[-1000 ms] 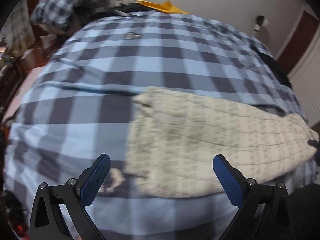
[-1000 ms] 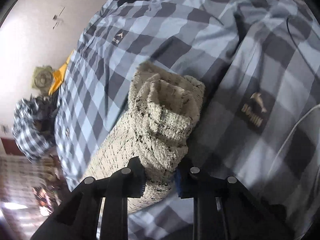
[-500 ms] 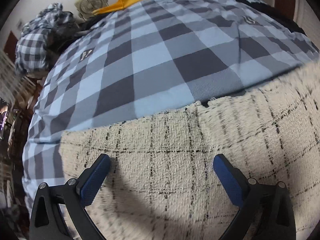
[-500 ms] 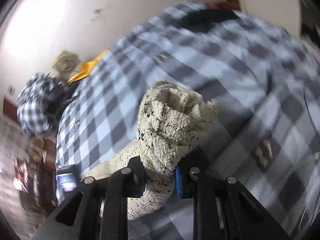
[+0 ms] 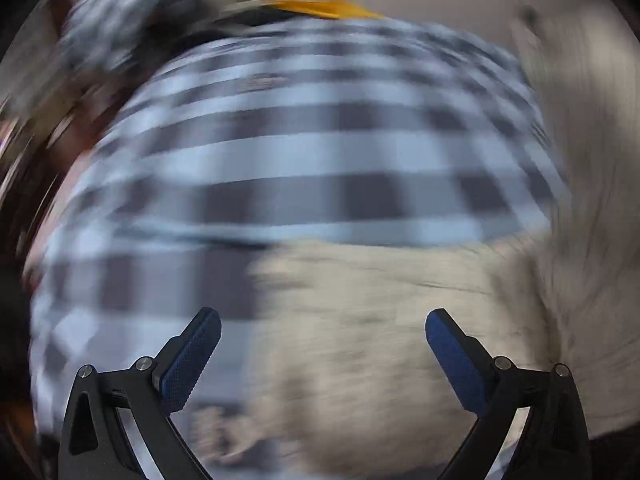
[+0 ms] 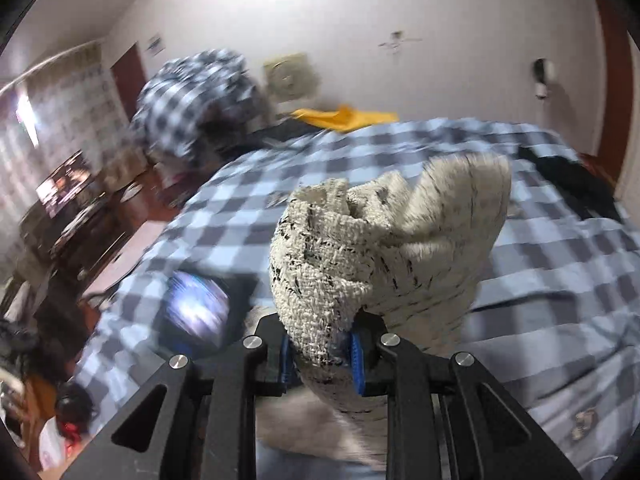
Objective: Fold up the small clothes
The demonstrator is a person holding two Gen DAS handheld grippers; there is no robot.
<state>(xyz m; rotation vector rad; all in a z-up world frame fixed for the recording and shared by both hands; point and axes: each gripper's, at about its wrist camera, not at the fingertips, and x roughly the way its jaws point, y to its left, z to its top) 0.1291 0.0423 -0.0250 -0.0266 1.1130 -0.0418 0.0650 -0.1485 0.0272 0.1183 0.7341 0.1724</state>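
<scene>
The right gripper (image 6: 320,354) clamps a bunched cream knit garment (image 6: 384,240) above the checked bedspread (image 6: 560,264); the left gripper (image 5: 322,344) gapes empty. A printed logo (image 6: 582,426) near the bedspread's edge is unreadable.

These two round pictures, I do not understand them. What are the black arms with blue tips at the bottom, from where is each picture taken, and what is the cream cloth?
No robot is here. A person holds a hand tool with two fingers in each hand, and a wide-angle camera on each tool looks forward along those fingers, so the pictures come out round.

In the left tool's picture, the left gripper has its blue pads wide apart with nothing between them. This picture is blurred. Below it lies a cream knitted garment on a bed with a blue checked cover.

In the right tool's picture, the right gripper is shut on a bunched end of the same garment, lifted above the cover. A yellow cloth lies at the bed's far end.
</scene>
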